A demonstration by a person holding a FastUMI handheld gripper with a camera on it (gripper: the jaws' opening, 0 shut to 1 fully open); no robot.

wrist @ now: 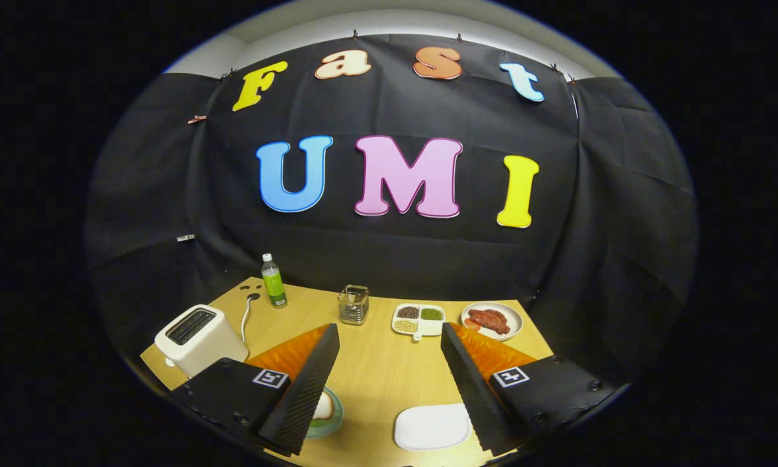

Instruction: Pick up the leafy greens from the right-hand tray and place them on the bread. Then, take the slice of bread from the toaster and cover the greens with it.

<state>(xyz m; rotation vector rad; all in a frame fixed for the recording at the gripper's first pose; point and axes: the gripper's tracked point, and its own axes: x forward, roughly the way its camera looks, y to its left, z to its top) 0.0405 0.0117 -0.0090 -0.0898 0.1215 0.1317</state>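
My gripper (389, 331) is open, its two fingers spread wide above the wooden table (382, 370) with nothing between them. A pale slice of bread (324, 406) lies on a green-rimmed plate (332, 421), half hidden behind the left finger. I cannot tell whether the green under the bread is leaf or plate. A white tray (431, 426) lies beside the right finger near the table's front edge, and its top looks plain white. The white toaster (197, 337) stands beyond the left finger, its slots dark.
Along the back of the table stand a green-labelled bottle (273, 280), a metal holder (353, 304), a white divided dish of grains (419, 319) and a plate of red meat (491, 320). The toaster's cord (246, 318) runs toward the bottle.
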